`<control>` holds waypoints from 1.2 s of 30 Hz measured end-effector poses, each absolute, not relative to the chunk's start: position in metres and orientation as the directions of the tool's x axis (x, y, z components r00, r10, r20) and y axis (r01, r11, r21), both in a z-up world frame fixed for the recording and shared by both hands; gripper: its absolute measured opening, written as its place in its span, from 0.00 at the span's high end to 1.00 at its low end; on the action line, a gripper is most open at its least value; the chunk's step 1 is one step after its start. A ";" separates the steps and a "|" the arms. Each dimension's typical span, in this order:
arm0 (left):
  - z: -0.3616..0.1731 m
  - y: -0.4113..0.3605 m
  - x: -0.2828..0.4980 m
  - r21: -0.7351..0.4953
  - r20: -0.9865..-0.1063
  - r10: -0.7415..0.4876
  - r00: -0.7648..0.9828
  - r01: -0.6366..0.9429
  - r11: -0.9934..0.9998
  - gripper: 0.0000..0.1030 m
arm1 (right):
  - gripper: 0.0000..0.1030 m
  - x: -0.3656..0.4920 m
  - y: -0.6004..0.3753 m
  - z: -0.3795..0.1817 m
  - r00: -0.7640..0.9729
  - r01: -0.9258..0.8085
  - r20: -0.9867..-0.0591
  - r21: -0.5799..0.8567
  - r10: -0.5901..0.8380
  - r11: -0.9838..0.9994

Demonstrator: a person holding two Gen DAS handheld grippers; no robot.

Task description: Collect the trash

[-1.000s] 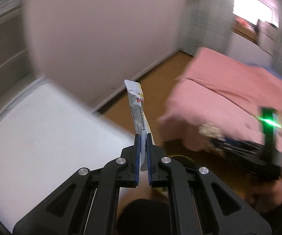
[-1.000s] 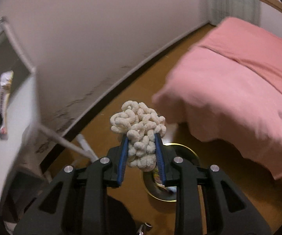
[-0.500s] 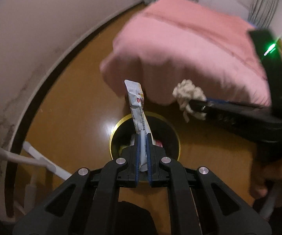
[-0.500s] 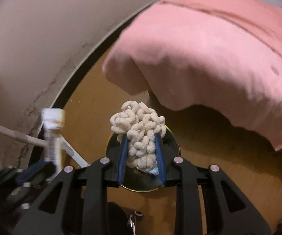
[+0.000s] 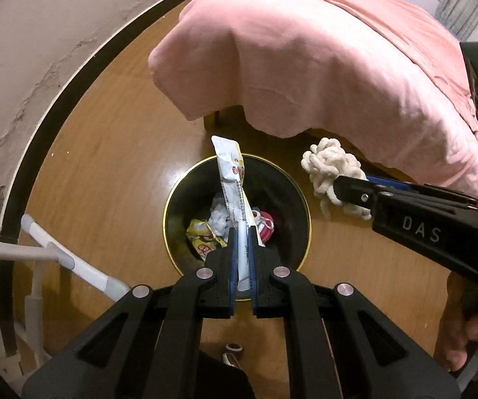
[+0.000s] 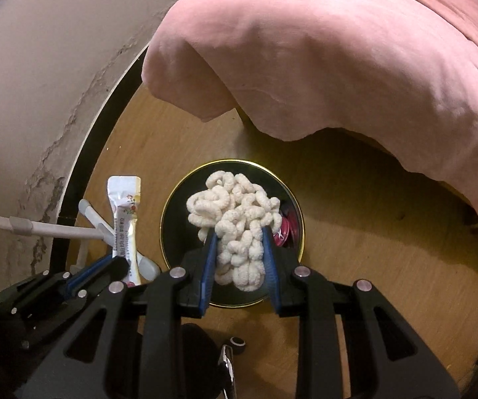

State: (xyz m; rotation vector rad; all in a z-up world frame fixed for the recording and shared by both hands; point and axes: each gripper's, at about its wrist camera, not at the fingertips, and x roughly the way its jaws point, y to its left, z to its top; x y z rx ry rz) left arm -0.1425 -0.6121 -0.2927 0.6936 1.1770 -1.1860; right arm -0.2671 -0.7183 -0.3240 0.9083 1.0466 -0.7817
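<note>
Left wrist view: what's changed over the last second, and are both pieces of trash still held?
Both tongs swung down from facing the wall and bed to hang over the bin. Nothing taken or released. Unchanged: left tongs clamp the sachet; right tongs clamp the cream yarn bundle.

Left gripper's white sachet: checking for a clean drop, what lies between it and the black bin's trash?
Nothing: in the left wrist view the white sachet hangs over the gold-rimmed black bin.

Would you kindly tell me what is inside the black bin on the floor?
Inside the bin: a yellow wrapper, crumpled white paper and a red package. The sachet covers what lies beneath it.
</note>
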 end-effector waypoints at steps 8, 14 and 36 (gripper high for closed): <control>-0.293 -0.613 -0.141 -0.178 -0.941 -0.331 -0.075 0.939 0.295 0.72 | 0.74 -0.272 -0.725 -0.321 0.322 0.881 -0.939 0.252 -0.117 0.400; -0.283 -0.604 -0.133 -0.183 -0.927 -0.371 -0.059 0.933 0.309 0.39 | 0.74 -0.272 -0.728 -0.323 0.328 0.879 -0.938 0.261 -0.110 0.400; -0.173 -0.550 -0.127 -0.128 -0.862 -0.505 0.049 0.942 0.311 0.24 | 0.27 -0.262 -0.716 -0.289 0.389 0.842 -0.909 0.285 -0.149 0.457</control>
